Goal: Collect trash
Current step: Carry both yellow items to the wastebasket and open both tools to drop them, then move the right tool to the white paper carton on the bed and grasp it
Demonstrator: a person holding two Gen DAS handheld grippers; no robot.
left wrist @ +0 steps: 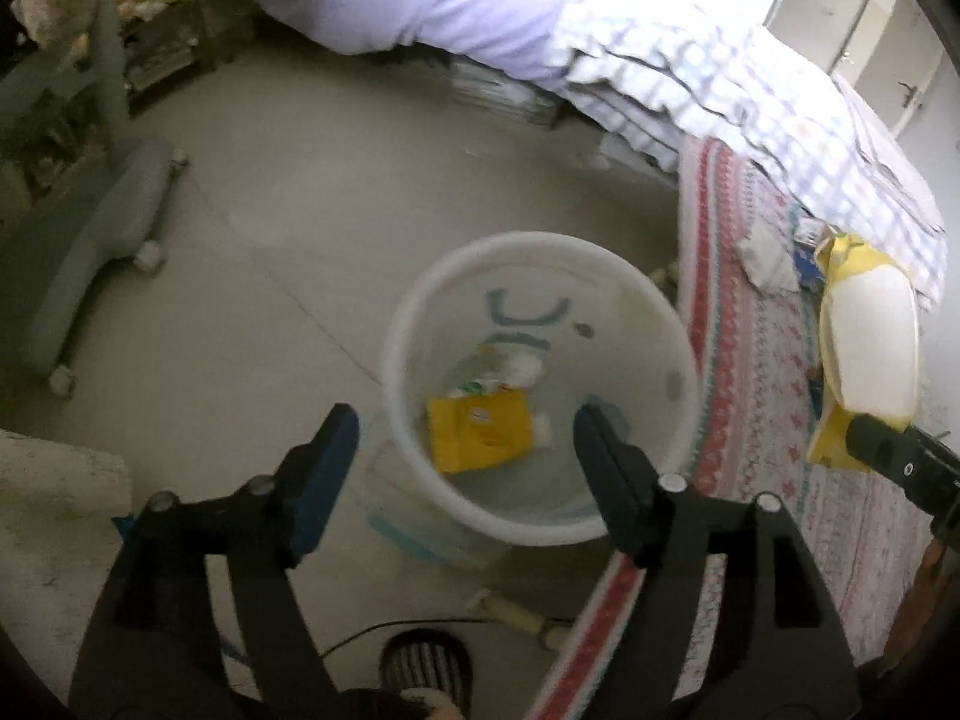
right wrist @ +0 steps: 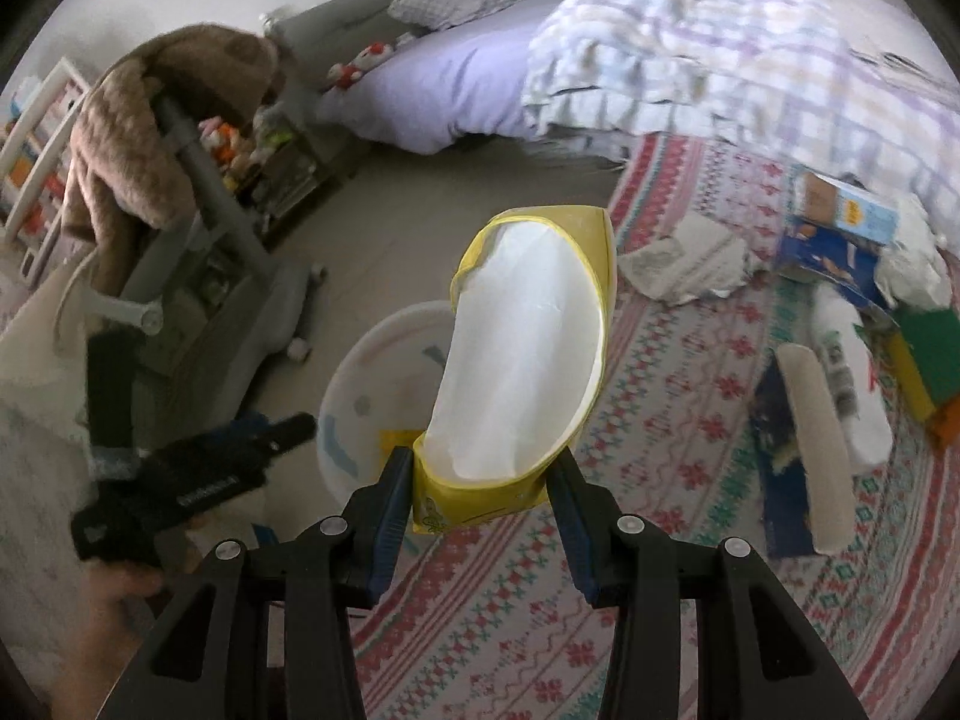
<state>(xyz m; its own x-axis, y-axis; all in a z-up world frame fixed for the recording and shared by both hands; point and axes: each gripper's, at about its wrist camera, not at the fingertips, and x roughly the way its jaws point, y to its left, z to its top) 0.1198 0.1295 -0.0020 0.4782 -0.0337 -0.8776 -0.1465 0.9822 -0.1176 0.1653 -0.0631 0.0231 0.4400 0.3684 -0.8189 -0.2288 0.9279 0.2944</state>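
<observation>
A white round bin (left wrist: 420,468) stands on the floor at the rug's edge; inside lie a yellow wrapper (left wrist: 480,429) and other packaging. My left gripper (left wrist: 462,438) is open and empty, just above the bin's near rim. My right gripper (right wrist: 480,474) is shut on a yellow and white open package (right wrist: 528,342), held upright above the rug just right of the bin (right wrist: 384,336). The package also shows in the left wrist view (left wrist: 870,342). More trash lies on the rug at the right: crumpled paper (right wrist: 684,264), a blue carton (right wrist: 840,228), a white bottle (right wrist: 852,372).
A patterned rug (right wrist: 678,420) covers the floor by a bed with a checked quilt (right wrist: 720,60). A grey wheeled chair base (left wrist: 96,252) stands at the left, draped with a brown plush (right wrist: 138,120). A green box (right wrist: 936,354) and a beige roll (right wrist: 822,450) lie at the right.
</observation>
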